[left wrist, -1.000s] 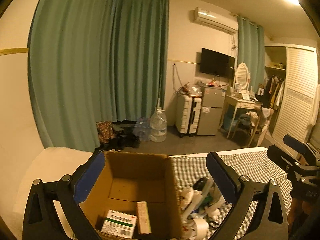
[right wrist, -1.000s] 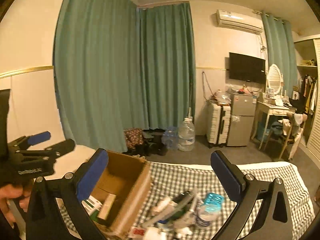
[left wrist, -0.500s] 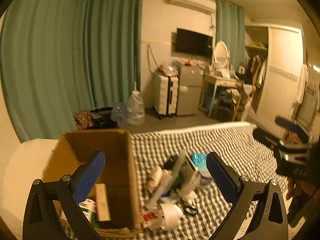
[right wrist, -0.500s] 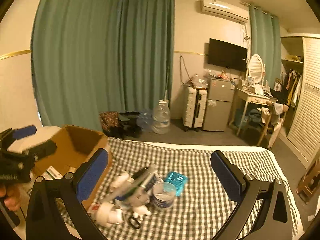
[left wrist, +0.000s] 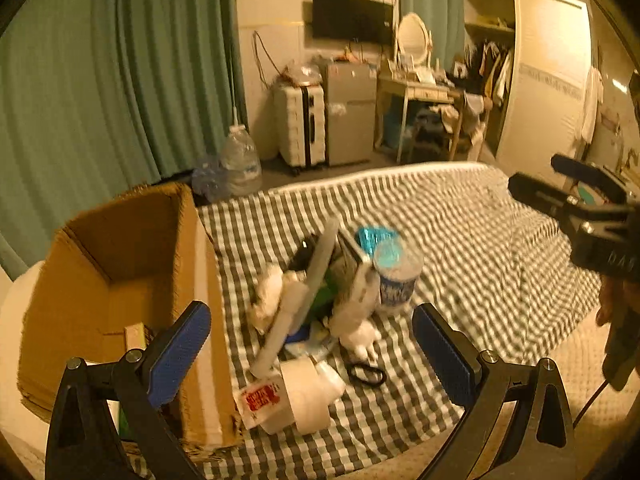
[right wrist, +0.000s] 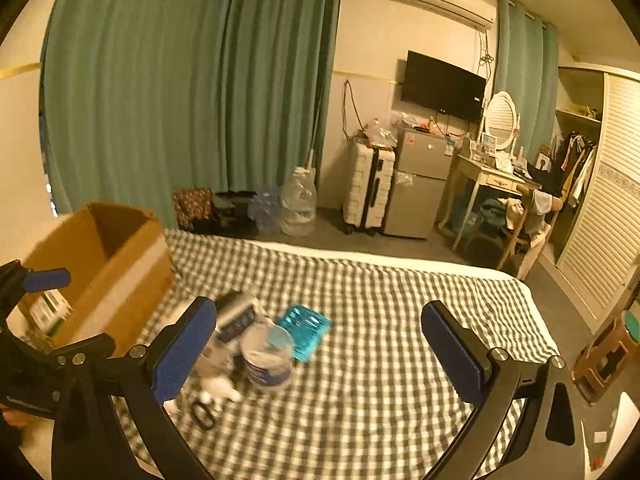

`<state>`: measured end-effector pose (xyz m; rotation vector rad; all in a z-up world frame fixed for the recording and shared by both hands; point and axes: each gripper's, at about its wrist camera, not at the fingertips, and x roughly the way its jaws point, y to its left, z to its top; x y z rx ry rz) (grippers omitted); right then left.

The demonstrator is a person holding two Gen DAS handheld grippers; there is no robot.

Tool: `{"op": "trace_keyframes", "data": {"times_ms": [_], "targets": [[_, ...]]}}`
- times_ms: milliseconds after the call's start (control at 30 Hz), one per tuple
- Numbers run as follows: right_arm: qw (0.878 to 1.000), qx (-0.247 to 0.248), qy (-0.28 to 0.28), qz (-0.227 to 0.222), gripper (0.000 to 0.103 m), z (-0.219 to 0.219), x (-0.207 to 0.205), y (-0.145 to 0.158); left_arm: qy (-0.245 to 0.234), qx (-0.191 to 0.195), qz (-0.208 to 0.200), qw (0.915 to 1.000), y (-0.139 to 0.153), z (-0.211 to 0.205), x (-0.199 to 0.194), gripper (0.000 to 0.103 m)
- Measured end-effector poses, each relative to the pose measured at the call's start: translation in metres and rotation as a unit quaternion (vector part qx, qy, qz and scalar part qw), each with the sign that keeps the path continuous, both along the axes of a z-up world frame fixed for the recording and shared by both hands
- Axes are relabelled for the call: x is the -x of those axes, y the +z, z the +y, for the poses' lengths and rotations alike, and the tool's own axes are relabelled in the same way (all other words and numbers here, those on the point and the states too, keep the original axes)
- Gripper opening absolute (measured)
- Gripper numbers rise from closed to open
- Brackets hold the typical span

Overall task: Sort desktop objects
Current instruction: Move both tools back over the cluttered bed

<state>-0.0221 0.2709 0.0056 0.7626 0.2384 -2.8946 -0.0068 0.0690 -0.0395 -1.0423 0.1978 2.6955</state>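
Note:
A brown cardboard box [left wrist: 120, 280] stands open at the left on a checked cloth [left wrist: 460, 240]; small cartons lie inside it. A pile of small objects [left wrist: 320, 300] lies right of the box: a white tube, a round blue-lidded tub [left wrist: 396, 276], a teal packet [right wrist: 305, 330], a white roll [left wrist: 308, 396], a black ring [left wrist: 366, 374]. My left gripper [left wrist: 312, 356] is open and empty above the near side of the pile. My right gripper [right wrist: 318, 354] is open and empty above the tub [right wrist: 267, 358] and cloth [right wrist: 400, 320]. The box [right wrist: 104, 268] also shows in the right wrist view.
Green curtains [right wrist: 180, 100] hang behind. A water jug [right wrist: 298, 204], white suitcase [right wrist: 368, 188], small fridge [right wrist: 418, 188] and dressing table [right wrist: 492, 184] stand on the floor beyond the cloth. A wardrobe [right wrist: 608, 208] is at the right. The right gripper shows at the right of the left wrist view [left wrist: 576, 200].
Both views have swung right and tilted down, from the box toward the pile. Both grippers stay open and empty.

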Motion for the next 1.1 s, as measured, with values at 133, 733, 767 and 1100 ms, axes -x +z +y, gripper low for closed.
{"op": "trace_keyframes", "data": {"times_ms": [133,733,767,1100], "targets": [[1.0,-0.001,0.002,-0.013,0.103,0.005,0.007,-0.014,-0.006,0.01,-0.029,0.9995,-0.017,0.003,0.005,0.096],[0.997,-0.001,0.028,-0.068,0.103,-0.006,0.031,-0.063,0.019,0.051,-0.175,0.9831,-0.098,0.007,0.024,0.079],[0.997,0.0,0.029,-0.072,0.103,-0.007,0.033,-0.064,0.021,0.05,-0.182,0.9817,-0.101,0.006,0.025,0.075],[0.992,-0.028,0.048,-0.112,0.103,-0.026,0.067,-0.098,0.03,0.017,-0.216,0.9758,-0.116,-0.009,0.033,0.03]]}}
